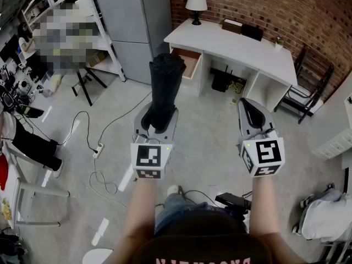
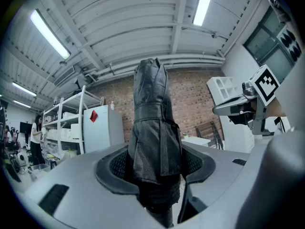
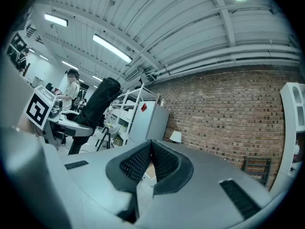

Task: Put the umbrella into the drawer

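One umbrella [image 1: 164, 87] (folded) clamped in left tongs [image 1: 159, 120].

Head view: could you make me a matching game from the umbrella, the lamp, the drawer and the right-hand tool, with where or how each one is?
1 umbrella
2 lamp
3 drawer
4 right gripper

a pulled open under the desk
b jaws together, nothing between them
c clamped in the left gripper
d standing on the desk

Pairs: 1-c, 2-d, 3-a, 4-b
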The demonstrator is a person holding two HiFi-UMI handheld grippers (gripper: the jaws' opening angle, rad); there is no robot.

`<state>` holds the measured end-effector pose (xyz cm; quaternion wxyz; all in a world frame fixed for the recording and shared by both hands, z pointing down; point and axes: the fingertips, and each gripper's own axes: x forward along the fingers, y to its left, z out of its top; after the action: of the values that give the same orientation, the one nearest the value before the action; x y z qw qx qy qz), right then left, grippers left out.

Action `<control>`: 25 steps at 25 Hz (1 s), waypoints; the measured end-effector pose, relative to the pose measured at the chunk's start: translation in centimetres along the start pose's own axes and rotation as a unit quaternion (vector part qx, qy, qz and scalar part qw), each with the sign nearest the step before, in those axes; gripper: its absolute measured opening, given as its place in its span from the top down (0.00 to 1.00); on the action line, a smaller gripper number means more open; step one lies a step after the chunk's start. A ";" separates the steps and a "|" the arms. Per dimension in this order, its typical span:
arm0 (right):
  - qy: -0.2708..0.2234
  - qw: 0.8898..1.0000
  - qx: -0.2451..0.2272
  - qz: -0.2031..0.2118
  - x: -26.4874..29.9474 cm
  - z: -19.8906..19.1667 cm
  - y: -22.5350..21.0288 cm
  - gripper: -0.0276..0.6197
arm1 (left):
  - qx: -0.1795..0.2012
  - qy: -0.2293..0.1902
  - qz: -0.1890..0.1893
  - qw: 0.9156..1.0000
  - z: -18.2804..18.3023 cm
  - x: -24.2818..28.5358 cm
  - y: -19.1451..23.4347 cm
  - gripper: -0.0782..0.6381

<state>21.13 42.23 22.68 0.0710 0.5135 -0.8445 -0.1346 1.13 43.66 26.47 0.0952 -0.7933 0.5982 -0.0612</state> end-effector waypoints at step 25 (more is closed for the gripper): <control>0.011 0.998 -0.010 -0.065 11.0 1.6 5.3 0.96 | -0.016 -0.030 -0.032 0.999 -1.4 7.1 12.4 0.57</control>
<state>11.15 35.01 22.52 0.0767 0.5682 -0.8070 -0.1416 -8.86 33.46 24.89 0.0982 -0.8151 0.5701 -0.0310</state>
